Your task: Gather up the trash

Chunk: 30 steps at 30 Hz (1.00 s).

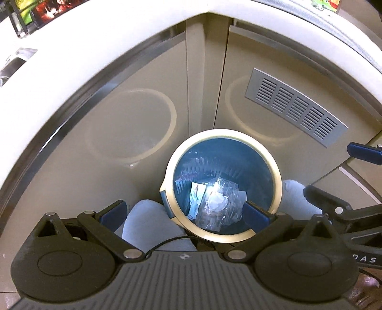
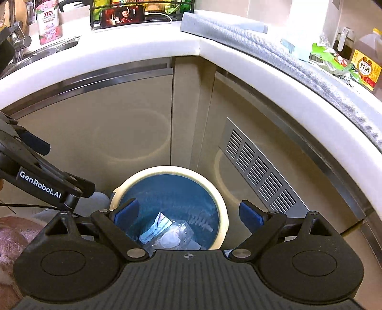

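Observation:
A round bin [image 1: 274,167] [image 2: 220,193] with a cream rim and blue liner stands on the floor in the cabinet corner. Inside lie crumpled clear plastic and paper scraps [image 1: 214,202] [image 2: 170,235]. My left gripper [image 1: 185,211] hovers above the bin's near edge, jaws wide apart with nothing between them. My right gripper [image 2: 188,213] hangs over the bin too, open and empty; its blue pads [image 2: 249,215] straddle the rim. The other gripper's arm shows at the edge of each view.
Beige cabinet doors meet in a corner behind the bin, one with a metal vent grille [image 1: 296,106] [image 2: 257,167]. A white countertop edge [image 2: 143,52] curves overhead, carrying a sink, bottles [image 2: 49,21] and a phone [image 2: 121,14]. A person's light trouser knees [image 1: 150,221] flank the bin.

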Motion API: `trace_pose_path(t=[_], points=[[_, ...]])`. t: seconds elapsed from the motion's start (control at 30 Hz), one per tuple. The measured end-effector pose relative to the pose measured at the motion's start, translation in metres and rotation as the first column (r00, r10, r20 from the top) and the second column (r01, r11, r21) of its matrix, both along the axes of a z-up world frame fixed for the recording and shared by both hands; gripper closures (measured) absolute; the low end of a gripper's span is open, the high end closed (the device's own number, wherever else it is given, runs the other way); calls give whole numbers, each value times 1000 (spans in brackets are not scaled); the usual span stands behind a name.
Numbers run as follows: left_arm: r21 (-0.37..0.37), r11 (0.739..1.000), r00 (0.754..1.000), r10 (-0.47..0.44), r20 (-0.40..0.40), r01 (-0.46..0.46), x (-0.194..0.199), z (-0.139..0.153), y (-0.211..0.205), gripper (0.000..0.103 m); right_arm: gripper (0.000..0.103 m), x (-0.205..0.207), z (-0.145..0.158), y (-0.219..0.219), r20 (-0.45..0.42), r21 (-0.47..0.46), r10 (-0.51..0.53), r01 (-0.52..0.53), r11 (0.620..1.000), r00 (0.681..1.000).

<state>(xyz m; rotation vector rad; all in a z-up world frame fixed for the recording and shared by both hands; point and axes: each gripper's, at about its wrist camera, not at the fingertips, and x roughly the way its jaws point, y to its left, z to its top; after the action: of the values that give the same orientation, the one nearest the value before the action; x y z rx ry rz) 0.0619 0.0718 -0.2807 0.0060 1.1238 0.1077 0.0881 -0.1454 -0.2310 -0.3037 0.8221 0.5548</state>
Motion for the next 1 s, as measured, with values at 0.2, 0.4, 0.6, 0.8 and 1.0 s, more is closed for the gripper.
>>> trace_pose_path(t=[0.2, 0.4, 0.6, 0.8, 1.0], points=[[4, 1000, 1000, -8, 20, 7, -4, 5, -1, 0, 10, -6, 3, -1, 14, -5, 3, -3, 1000, 1000], [0, 1000, 1000, -8, 29, 8, -6, 5, -1, 0, 10, -7, 4, 0, 20, -12, 6, -5, 1000, 1000], [-8, 1000, 1000, -1, 24, 2, -6, 4, 0, 0, 10, -5, 3, 1, 15, -14, 8, -7, 1000, 1000], [-9, 1000, 1000, -5, 18, 5, -4, 3, 0, 0, 10, -3, 2, 1, 9, -15, 7, -7, 1000, 1000], [-9, 1000, 1000, -6, 16, 6, -4, 2, 0, 0, 10, -3, 2, 1, 8, -15, 7, -7, 1000, 1000]])
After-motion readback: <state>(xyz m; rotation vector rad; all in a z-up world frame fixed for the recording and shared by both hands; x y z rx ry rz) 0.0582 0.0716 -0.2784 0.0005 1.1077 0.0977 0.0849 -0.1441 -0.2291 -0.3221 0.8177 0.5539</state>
